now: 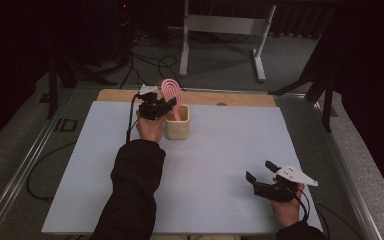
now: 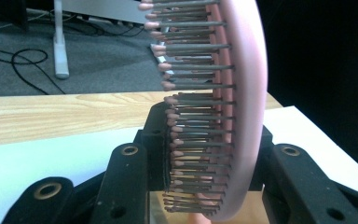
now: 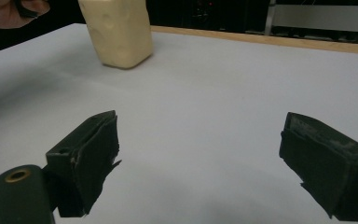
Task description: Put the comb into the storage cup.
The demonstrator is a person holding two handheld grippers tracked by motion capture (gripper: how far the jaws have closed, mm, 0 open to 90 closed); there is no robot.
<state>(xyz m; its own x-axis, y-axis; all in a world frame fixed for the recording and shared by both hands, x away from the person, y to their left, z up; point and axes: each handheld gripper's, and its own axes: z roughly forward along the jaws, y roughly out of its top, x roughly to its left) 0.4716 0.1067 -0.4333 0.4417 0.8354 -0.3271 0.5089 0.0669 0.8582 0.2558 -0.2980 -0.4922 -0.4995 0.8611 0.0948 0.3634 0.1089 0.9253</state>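
Observation:
A pink hairbrush [image 1: 171, 92] stands upright with its handle down in a cream square cup [image 1: 177, 122] at the back of the white mat. My left gripper [image 1: 169, 103] is shut on the brush head just above the cup. In the left gripper view the pink brush [image 2: 242, 107] shows edge-on, bristles pointing left, pinched between the two black jaws. My right gripper [image 1: 260, 171] rests near the front right of the mat, open, with nothing between its fingers [image 3: 88, 158]. The cream cup [image 3: 117, 30] sits far ahead of it in the right gripper view.
The white mat [image 1: 220, 165] covers a wooden table whose bare strip [image 1: 230, 97] runs along the back edge. A metal frame stand [image 1: 220, 30] and cables [image 1: 145, 62] lie on the floor beyond. A dark sleeve [image 1: 135, 190] crosses the mat's left half.

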